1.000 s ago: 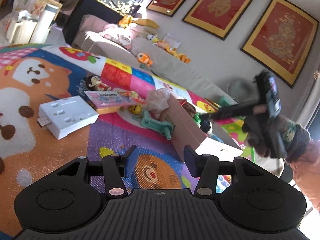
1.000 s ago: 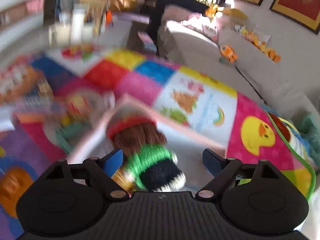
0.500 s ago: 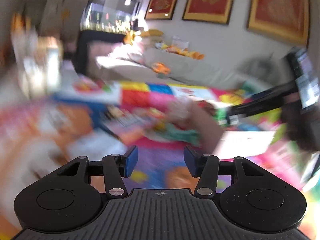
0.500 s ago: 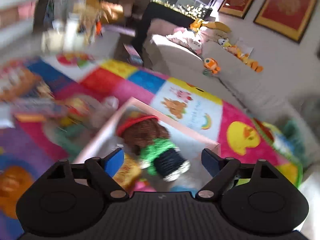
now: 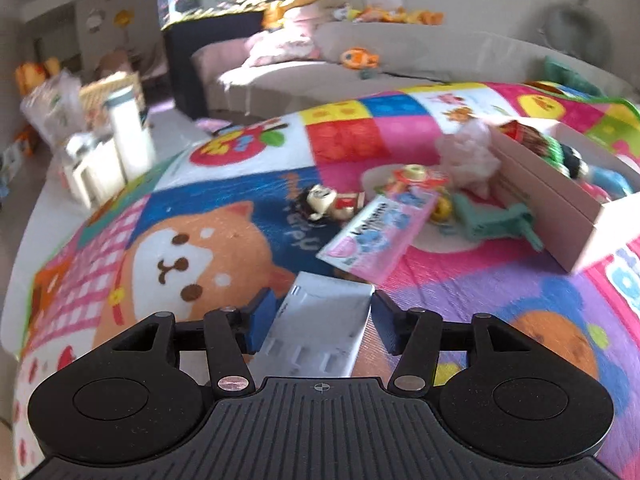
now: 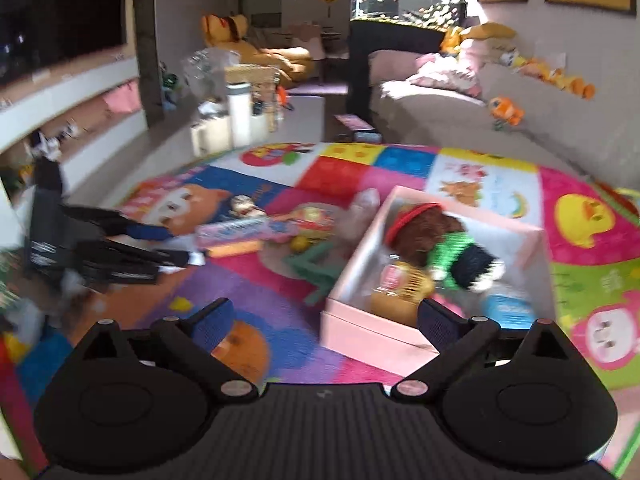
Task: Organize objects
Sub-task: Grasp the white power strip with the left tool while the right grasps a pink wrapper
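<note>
Playmat strewn with toys, pink box at right already holding a doll and small items. Left gripper straddles a white adapter lying on the mat, jaws opening, pads beside it but not pressing. Right gripper hovers near the box with nothing between its widening jaws. Judged step: picking up the adapter. Next move likely calls for squeezing its sides, then carrying it right into the box
</note>
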The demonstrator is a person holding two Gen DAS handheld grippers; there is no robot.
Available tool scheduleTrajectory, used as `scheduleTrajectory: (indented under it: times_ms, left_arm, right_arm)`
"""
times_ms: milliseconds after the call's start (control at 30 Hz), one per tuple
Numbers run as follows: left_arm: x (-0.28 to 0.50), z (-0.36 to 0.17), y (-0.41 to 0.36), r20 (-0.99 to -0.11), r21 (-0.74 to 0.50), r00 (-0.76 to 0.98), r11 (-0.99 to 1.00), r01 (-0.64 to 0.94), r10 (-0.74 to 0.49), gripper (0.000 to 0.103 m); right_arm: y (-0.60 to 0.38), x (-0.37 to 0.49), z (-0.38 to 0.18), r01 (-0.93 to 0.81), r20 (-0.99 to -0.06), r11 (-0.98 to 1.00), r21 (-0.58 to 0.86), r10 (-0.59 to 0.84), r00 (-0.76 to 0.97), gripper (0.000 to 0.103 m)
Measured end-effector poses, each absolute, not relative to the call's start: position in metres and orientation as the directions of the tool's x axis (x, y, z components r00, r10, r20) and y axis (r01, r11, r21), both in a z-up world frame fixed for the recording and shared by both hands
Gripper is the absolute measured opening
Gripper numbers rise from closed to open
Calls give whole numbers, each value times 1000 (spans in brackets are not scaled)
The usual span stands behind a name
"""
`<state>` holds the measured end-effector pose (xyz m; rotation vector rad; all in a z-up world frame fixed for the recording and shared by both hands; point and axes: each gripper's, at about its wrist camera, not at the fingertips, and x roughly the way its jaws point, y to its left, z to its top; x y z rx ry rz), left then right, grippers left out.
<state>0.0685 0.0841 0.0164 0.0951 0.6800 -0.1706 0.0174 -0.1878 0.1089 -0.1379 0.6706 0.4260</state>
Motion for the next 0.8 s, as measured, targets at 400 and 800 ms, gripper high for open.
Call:
scheduleTrajectory:
  times_ms: [400, 800]
  left_arm:
    - [18, 7, 92, -573, -153, 791, 976, 154, -215, 53]
    - [15, 6, 109, -547, -264, 798, 957, 121, -252, 53]
  right_arm:
    - [-115, 94, 115, -408, -658, 911, 51, 339, 673, 98]
    - [-50, 239, 34, -205, -719, 893, -400, -167, 675, 31]
